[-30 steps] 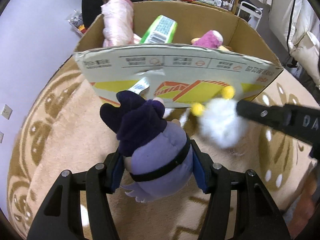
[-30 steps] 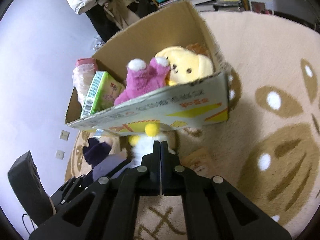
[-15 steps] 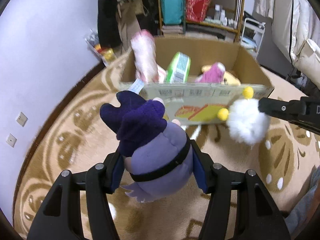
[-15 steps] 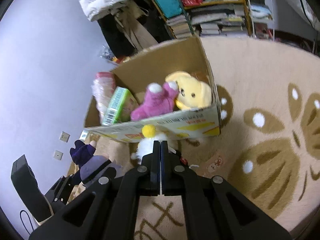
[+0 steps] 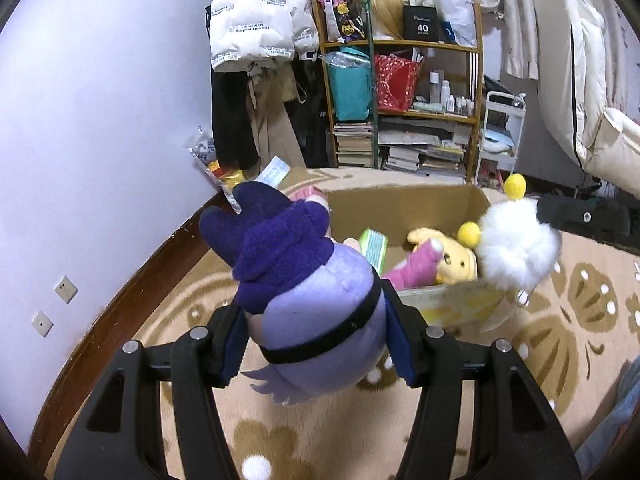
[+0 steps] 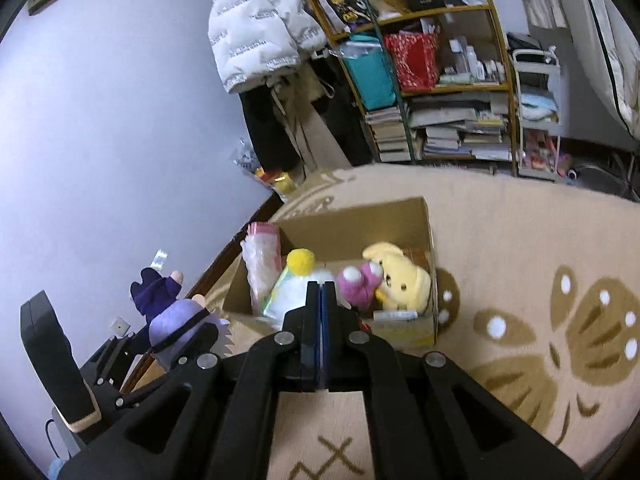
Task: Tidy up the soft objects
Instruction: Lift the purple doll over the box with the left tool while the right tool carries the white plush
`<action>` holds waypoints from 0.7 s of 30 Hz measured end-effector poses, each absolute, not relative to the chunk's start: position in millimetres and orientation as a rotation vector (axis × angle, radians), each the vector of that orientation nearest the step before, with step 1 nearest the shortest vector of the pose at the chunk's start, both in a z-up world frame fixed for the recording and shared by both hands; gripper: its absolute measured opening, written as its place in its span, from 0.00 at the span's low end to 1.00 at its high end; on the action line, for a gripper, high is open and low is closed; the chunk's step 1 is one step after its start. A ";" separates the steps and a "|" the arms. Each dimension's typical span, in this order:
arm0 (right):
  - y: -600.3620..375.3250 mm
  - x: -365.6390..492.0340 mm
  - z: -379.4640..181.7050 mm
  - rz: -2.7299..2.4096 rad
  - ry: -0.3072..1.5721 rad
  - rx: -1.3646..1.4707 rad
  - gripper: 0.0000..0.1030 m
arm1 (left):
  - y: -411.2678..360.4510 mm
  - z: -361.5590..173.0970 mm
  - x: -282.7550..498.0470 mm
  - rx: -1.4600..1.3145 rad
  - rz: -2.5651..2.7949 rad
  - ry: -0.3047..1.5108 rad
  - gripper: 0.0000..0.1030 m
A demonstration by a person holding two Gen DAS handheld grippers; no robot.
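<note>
My left gripper (image 5: 314, 336) is shut on a purple plush toy (image 5: 308, 300) with a dark purple hat and holds it in the air near the cardboard box (image 5: 404, 204). It also shows in the right wrist view (image 6: 176, 312). My right gripper (image 6: 320, 292) is shut on a white fluffy plush (image 5: 516, 244) with yellow pompoms, above the box's near right corner. In the right wrist view the white plush (image 6: 296, 280) is mostly hidden behind the fingers. The box (image 6: 360, 216) holds a yellow plush (image 6: 400, 280), a pink plush (image 6: 356, 288) and a green pack (image 5: 374, 246).
A pink wrapped roll (image 6: 262, 256) stands in the box's left end. The box sits on a beige patterned rug (image 6: 540, 280). A cluttered bookshelf (image 5: 404, 100) and hanging coats (image 5: 256, 28) line the far wall. A white trolley (image 6: 536, 112) stands right of the shelf.
Both grippers have risen well above the rug with their plush toys. The box now lies lower and farther in both views, and the room behind it has come into sight.
</note>
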State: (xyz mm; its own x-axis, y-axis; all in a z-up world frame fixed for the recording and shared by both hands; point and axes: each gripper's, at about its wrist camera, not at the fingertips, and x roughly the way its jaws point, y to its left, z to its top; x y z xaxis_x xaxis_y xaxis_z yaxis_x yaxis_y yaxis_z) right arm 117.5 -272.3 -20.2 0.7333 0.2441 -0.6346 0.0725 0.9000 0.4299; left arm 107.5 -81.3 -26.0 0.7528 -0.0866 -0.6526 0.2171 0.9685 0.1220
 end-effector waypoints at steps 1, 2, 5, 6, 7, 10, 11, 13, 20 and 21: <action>-273.2 120.7 -20.1 0.097 0.745 0.456 0.01 | -83.1 -24.7 112.6 0.194 -0.169 0.701 0.56; -273.9 123.6 -20.4 0.097 0.743 0.458 0.01 | -84.4 -23.8 118.5 0.195 -0.170 0.699 0.56; -277.1 133.7 -19.6 0.093 0.741 0.458 0.01 | -89.0 -22.6 134.0 0.189 -0.181 0.698 0.56; -278.4 138.5 -18.6 0.092 0.738 0.457 0.01 | -90.6 -20.7 141.4 0.184 -0.186 0.695 0.57; -279.5 142.5 -18.0 0.092 0.736 0.459 0.01 | -92.0 -19.2 146.7 0.181 -0.189 0.691 0.57; -282.2 154.4 -15.0 0.081 0.727 0.443 0.01 | -97.1 -17.5 161.1 0.175 -0.194 0.682 0.57; -283.3 158.8 -14.2 0.078 0.723 0.438 0.01 | -98.9 -16.7 167.4 0.165 -0.198 0.679 0.57; -285.6 166.4 -14.4 0.075 0.721 0.434 0.01 | -101.1 -15.9 175.8 0.152 -0.204 0.676 0.58; -294.5 185.2 -25.8 0.058 0.752 0.432 0.01 | -116.9 -18.3 202.0 0.160 -0.216 0.664 0.60; -296.5 186.7 -28.4 0.055 0.756 0.444 0.01 | -119.3 -18.9 203.9 0.167 -0.216 0.660 0.61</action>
